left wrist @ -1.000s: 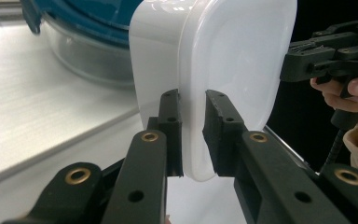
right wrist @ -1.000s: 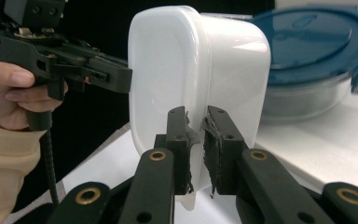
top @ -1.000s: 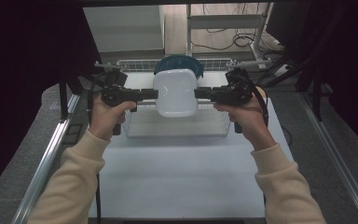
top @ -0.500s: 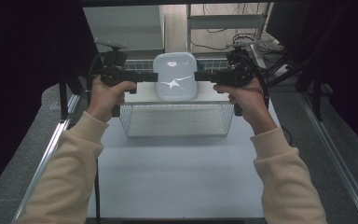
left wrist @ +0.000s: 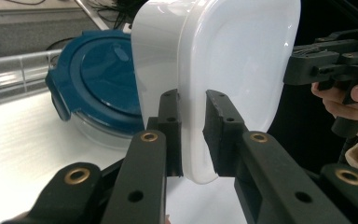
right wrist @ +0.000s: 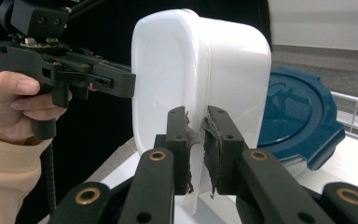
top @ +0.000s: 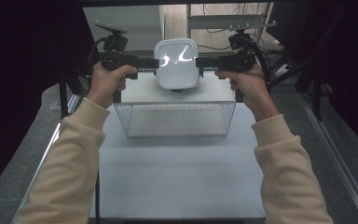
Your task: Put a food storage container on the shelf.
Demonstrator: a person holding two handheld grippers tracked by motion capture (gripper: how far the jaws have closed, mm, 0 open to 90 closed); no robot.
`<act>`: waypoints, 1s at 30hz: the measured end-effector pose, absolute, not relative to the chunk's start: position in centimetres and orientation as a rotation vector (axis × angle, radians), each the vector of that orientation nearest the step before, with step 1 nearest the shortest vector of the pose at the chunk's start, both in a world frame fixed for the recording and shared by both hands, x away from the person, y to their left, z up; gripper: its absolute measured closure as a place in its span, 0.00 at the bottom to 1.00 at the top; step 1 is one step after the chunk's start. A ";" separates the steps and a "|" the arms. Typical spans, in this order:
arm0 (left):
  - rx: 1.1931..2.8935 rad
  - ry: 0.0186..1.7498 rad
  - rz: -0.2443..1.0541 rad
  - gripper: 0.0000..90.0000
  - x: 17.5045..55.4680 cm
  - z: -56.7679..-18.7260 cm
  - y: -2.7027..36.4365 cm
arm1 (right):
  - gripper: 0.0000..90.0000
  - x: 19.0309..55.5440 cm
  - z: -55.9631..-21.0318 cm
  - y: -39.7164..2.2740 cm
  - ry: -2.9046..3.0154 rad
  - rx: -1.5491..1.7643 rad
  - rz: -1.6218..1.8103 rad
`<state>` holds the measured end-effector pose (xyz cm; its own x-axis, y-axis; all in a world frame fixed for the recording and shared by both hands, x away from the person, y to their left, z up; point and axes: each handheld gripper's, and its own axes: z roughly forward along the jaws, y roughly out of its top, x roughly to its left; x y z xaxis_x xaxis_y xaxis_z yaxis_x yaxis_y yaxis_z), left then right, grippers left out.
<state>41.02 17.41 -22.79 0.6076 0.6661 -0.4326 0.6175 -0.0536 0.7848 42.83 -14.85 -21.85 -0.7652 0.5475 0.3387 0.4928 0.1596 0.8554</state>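
A white plastic container hangs in the air between both grippers, tipped on edge so that a broad glossy face looks toward the high camera. My left gripper is shut on its left rim, my right gripper on its right rim. In the left gripper view the jaws pinch the thin wall of the white container. Across from them, the right gripper's jaws clamp the opposite wall of the container. A round clear container with a blue lid stands just behind and below.
A wire basket stands on the white table under the raised container. A wire rail runs past the blue-lidded container. Dark curtains flank the table, and metal frame bars and cables lie at the back.
Both hands have risen and moved away from the person, carrying the white container up off the basket area. The container has tipped so its broad face turns toward the high camera.
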 end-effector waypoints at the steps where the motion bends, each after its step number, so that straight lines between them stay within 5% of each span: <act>1: 1.741 1.052 0.058 0.86 41.0 -22.6 17.5 | 0.88 42.8 -21.6 -14.9 2.355 1.056 1.708; 12: 1.751 1.071 0.073 0.86 42.1 -21.1 17.6 | 0.88 43.9 -20.3 -14.6 2.354 1.084 1.709; 30: 1.669 1.183 -0.083 0.85 47.2 -22.8 17.7 | 0.84 49.1 -22.4 -14.6 2.387 1.351 1.727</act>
